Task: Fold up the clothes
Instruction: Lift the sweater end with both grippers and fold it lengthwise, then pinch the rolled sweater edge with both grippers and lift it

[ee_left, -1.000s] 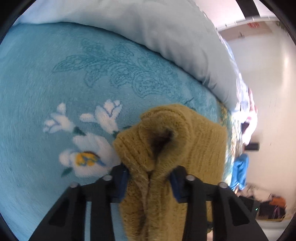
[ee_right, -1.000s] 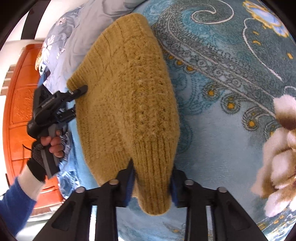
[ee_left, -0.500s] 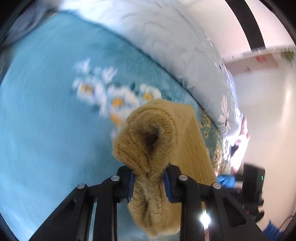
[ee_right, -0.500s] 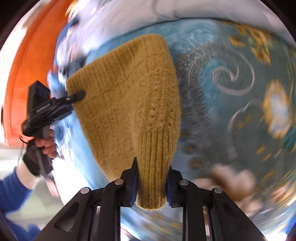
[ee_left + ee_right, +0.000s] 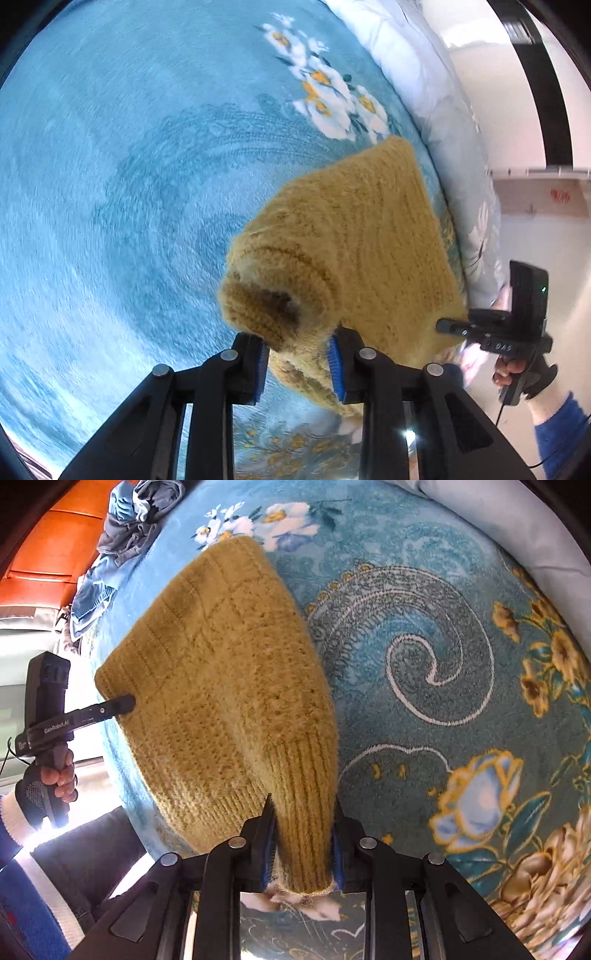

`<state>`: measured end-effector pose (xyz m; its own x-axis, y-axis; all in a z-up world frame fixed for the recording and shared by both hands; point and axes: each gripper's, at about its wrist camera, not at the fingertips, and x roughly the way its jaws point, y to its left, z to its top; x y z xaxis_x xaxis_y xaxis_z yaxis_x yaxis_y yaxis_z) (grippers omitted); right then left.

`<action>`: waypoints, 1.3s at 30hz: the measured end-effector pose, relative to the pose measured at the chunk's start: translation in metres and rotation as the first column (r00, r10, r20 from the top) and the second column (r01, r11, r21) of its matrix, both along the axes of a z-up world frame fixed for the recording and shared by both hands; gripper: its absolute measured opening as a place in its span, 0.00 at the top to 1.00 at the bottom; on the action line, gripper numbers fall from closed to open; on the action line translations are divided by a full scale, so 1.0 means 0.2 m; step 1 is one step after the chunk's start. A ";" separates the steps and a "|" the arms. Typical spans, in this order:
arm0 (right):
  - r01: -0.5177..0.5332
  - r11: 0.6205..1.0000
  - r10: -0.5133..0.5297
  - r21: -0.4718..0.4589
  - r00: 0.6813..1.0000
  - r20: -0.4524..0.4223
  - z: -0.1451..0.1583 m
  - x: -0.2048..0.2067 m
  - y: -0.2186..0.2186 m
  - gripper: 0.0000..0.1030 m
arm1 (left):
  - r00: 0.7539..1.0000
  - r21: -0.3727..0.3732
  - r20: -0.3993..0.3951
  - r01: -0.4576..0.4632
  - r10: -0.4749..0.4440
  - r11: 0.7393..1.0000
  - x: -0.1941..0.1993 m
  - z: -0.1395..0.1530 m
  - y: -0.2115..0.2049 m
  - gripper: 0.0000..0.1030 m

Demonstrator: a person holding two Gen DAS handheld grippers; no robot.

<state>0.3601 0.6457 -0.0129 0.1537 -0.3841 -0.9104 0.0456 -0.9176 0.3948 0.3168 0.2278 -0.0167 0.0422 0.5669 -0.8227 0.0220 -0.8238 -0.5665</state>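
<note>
A mustard-yellow knitted sweater (image 5: 229, 672) hangs folded above a blue floral blanket (image 5: 424, 657). My right gripper (image 5: 301, 843) is shut on its ribbed edge at one corner. My left gripper (image 5: 297, 363) is shut on a bunched knitted corner of the same sweater (image 5: 351, 240). The other gripper shows in each view: the right one at the right of the left wrist view (image 5: 448, 326), the left one at the left of the right wrist view (image 5: 123, 705). The sweater is held stretched between the two.
A pale grey quilt (image 5: 436, 92) lies along the far side of the blanket. A pile of grey and blue clothes (image 5: 125, 528) sits at the blanket's far corner by an orange wooden door (image 5: 44, 554). A white wall (image 5: 517, 229) stands beyond.
Both grippers have swung round with the sweater still held; the view of the blanket has turned. The sweater now hangs flatter and wider between them.
</note>
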 end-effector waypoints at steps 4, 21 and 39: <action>0.005 1.000 -0.005 0.011 0.999 -0.032 0.00 0.06 -0.02 0.65 | 0.996 -0.038 -0.001 0.085 -0.086 0.996 -0.04 0.05 0.04 0.59; 0.850 0.462 -0.887 -0.252 0.444 -0.130 -0.06 0.67 -0.07 0.21 | 0.832 -0.117 -0.157 0.520 -0.532 0.846 -0.51 0.33 0.36 0.16; 0.869 0.353 -0.932 -0.347 0.358 -0.053 -0.25 0.66 -0.18 0.22 | 0.595 0.087 0.053 0.797 -0.802 0.597 -0.54 -0.10 0.67 0.17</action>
